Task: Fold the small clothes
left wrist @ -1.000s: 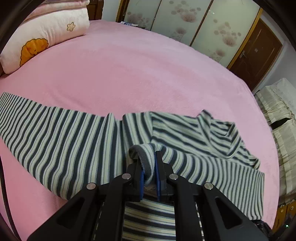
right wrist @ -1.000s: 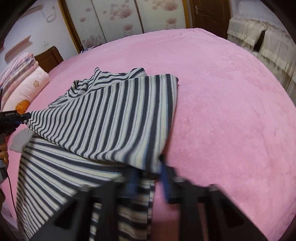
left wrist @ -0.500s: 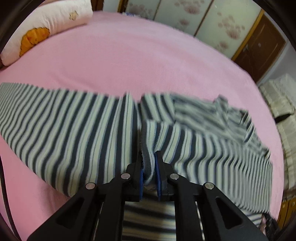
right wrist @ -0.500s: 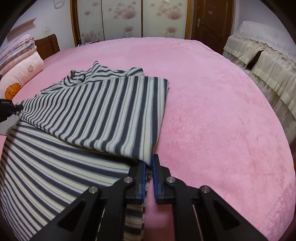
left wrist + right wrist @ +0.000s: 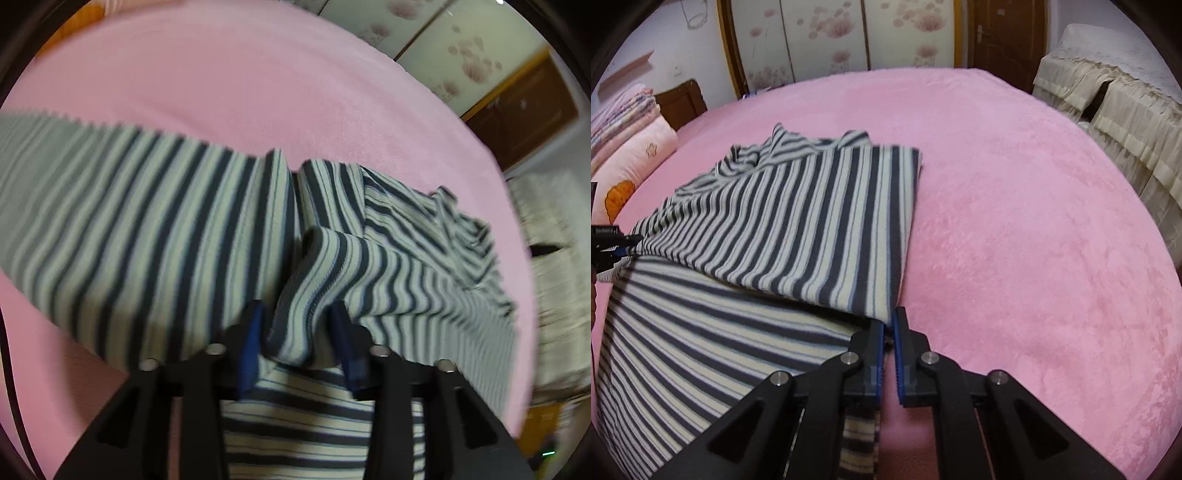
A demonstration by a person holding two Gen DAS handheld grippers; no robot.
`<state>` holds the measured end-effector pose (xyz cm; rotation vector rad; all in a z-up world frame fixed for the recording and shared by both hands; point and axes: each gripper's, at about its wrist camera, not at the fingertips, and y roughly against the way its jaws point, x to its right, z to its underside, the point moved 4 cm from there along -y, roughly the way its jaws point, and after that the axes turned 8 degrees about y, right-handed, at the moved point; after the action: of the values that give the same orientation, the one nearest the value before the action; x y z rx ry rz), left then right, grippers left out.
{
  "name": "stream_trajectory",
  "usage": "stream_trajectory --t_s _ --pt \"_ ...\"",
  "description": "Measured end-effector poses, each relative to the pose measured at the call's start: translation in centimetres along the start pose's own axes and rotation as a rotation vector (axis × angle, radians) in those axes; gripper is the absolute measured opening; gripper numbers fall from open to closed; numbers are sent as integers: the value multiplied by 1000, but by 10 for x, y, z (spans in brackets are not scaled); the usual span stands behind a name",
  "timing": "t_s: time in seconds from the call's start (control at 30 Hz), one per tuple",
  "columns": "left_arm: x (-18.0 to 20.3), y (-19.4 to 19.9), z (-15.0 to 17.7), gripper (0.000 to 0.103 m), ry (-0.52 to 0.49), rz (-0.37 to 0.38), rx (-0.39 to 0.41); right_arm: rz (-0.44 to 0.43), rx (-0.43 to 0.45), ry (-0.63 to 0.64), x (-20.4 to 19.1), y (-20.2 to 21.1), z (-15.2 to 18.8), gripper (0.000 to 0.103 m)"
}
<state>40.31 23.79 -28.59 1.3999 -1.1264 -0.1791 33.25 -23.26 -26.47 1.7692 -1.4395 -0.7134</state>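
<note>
One striped shirt (image 5: 798, 221) lies on the pink bed (image 5: 1015, 221), one panel folded over its body. Two tools: the left tool (image 5: 297, 332) stands spread wide, loose cloth bunched between its blue pads; the right tool (image 5: 889, 328) is nearly closed at the fold's corner, grip uncertain. One pillow (image 5: 631, 166) far left

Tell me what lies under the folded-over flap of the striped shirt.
Under the folded flap lies another layer of the same striped shirt, spread on the pink blanket. How far that lower layer reaches beneath the flap is hidden.
</note>
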Motion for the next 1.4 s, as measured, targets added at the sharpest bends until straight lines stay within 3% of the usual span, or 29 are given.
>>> stream_trajectory --t_s 0.07,0.1,0.27,0.53,0.7,0.77,0.87,0.97,1.1,1.27,1.3,1.33,1.4 --pt "-5 2 -6 61 57 88 -26 -22 -4 -2 1 3 0 12" --pt "-7 2 -10 63 76 121 -36 -34 -7 -1 2 5 0 14" --pt "-3 -10 -26 63 21 147 -110 -72 -19 -32 9 11 1 14" --pt "19 -24 -41 63 -106 253 -198 -77 -8 -124 36 6 -16 14" --pt "41 -29 -44 54 -166 313 -203 -120 -17 -161 44 -13 -41 14" --pt "49 -31 -44 42 -182 321 -201 -161 -10 -189 47 -20 -54 15" --pt "61 -33 -44 23 -211 321 -184 -209 -3 -230 50 -31 -74 34" --pt "73 -23 -44 15 -269 303 -117 -233 -4 -260 53 -44 -95 39" --pt "92 3 -45 14 -349 301 22 -225 -29 -294 60 -70 -120 39" --pt "110 19 -38 14 -470 283 73 -276 -84 -361 66 -100 -123 39" --pt "109 18 -38 14 -473 271 71 -289 -81 -362 65 -101 -122 33" --pt "107 18 -39 14 -468 261 71 -298 -75 -349 63 -102 -122 9" --pt "102 15 -43 14 -435 239 83 -270 -48 -309 59 -95 -123 6"
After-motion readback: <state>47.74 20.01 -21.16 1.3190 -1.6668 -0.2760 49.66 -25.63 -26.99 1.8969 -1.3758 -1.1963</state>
